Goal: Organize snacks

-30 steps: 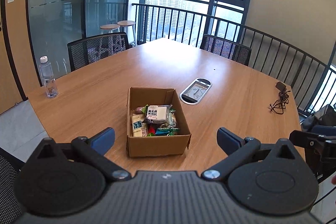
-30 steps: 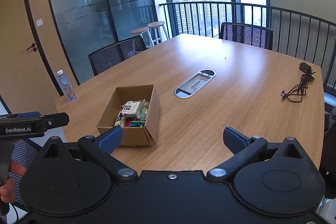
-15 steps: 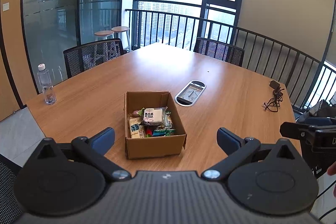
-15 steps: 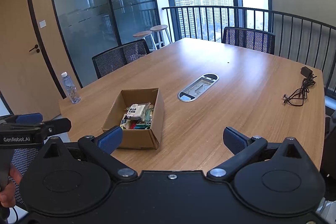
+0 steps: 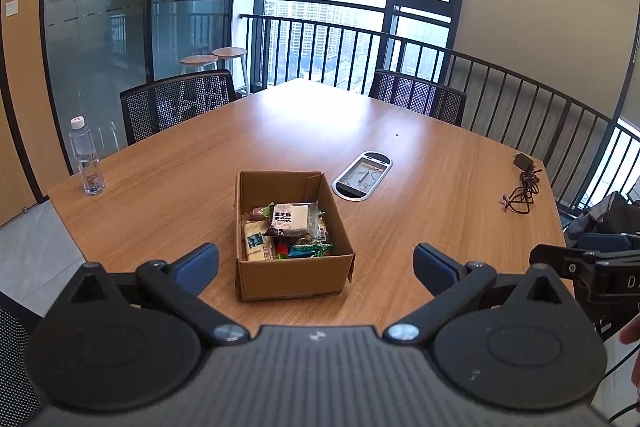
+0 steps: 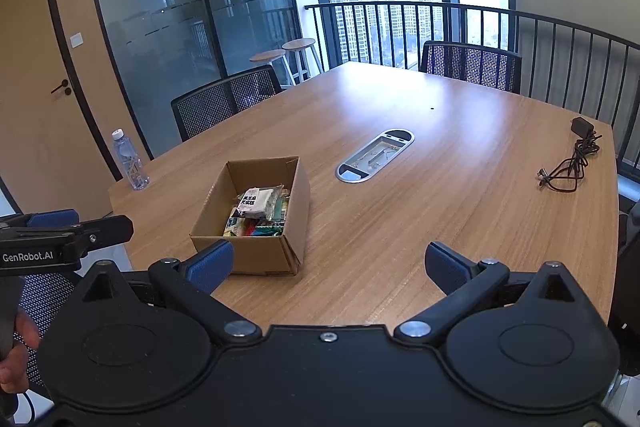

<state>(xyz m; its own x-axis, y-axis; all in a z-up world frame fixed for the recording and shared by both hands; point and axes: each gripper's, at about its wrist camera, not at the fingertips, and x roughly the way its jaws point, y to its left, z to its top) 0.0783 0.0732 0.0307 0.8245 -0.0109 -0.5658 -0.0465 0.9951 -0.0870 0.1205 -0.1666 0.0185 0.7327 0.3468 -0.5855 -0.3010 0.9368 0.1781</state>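
On the near part of a large wooden conference table (image 5: 420, 187), as I read it through both wrist cameras:

1. Table: oval-ended, wood grain, ringed by black mesh chairs (image 5: 176, 103) at the far side and left.
2. Cardboard box (image 5: 292, 275): open-topped, flaps up, standing close to the table's near edge. From my left wrist view it sits straight ahead between the fingers; from my right wrist view it lies ahead and to the left (image 6: 256, 251).
3. Snacks (image 5: 286, 229): a loose heap of wrapped packets inside the box, filling its near half. A white packet with black print (image 5: 290, 217) lies on top; green, red and yellow wrappers show beneath it.
4. Cable hatch (image 5: 363, 175): oval, metal-rimmed, set into the table just beyond the box, to its right.
5. Water bottle (image 5: 86, 163): clear, white cap, upright near the table's left edge, well apart from the box.
6. Charger with coiled black cord (image 5: 522, 185): near the right edge.

Tools, as I hold them:
- Left gripper (image 5: 316, 261): blue-padded fingers spread wide, nothing between them, hanging above the near edge short of the box.
- Right gripper (image 6: 328, 263): fingers likewise spread wide and empty, over bare table to the right of the box.
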